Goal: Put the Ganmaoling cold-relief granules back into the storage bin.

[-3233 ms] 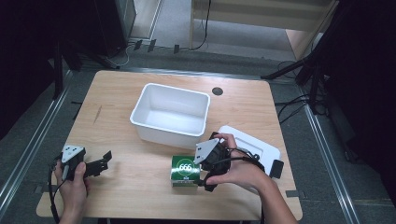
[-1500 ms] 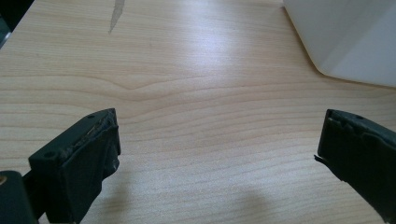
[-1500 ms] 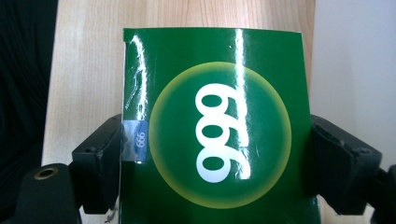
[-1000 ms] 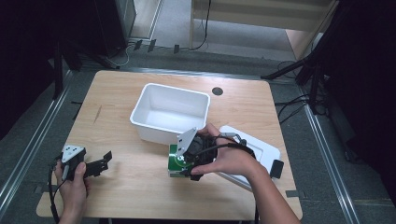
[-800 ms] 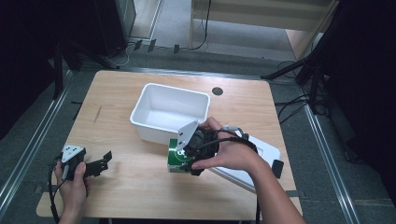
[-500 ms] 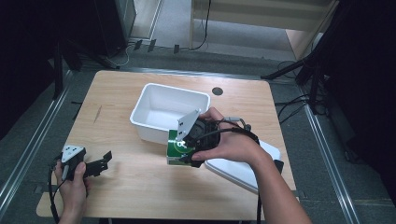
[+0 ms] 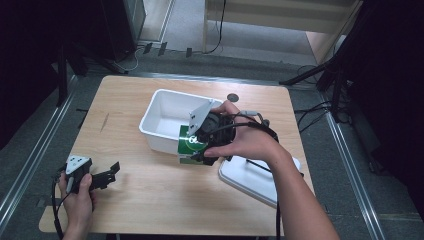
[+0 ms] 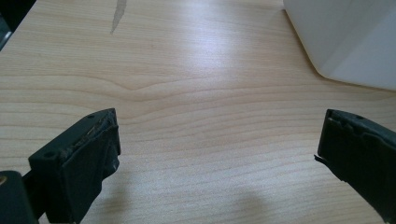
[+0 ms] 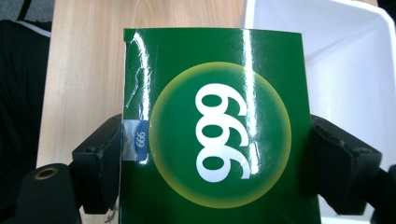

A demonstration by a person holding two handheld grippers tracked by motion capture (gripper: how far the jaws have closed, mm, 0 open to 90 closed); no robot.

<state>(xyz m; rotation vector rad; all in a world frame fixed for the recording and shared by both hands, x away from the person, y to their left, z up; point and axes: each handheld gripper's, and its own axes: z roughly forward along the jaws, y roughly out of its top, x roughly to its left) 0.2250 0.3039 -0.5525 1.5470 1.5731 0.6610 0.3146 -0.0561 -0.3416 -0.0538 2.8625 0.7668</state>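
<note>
Change: against the earlier high views, the green box (image 7: pixel 189 145) had left its spot at the tabletop's (image 7: pixel 150 205) near middle and been carried toward 11 o'clock, up to the white bin's (image 7: pixel 165 102) near wall.
Meaning: judged from this, the carry was nearly done; clearing the rim and letting go inside remained.
Box position: at the bin's 5 o'clock corner, lifted at rim level, its printed face filling the right gripper view (image 9: pixel 219 140).
Right gripper (image 7: pixel 200 145): fingers (image 9: pixel 100 158) clenched on the box's two side edges; hand arched over the top, forearm entering from 5 o'clock.
Left gripper (image 7: pixel 102 176): fingers (image 8: pixel 77 168) released, spread wide over bare wood, parked near 8 o'clock.
Lid (image 7: pixel 250 177): flat at 4 o'clock of the bin.
</note>
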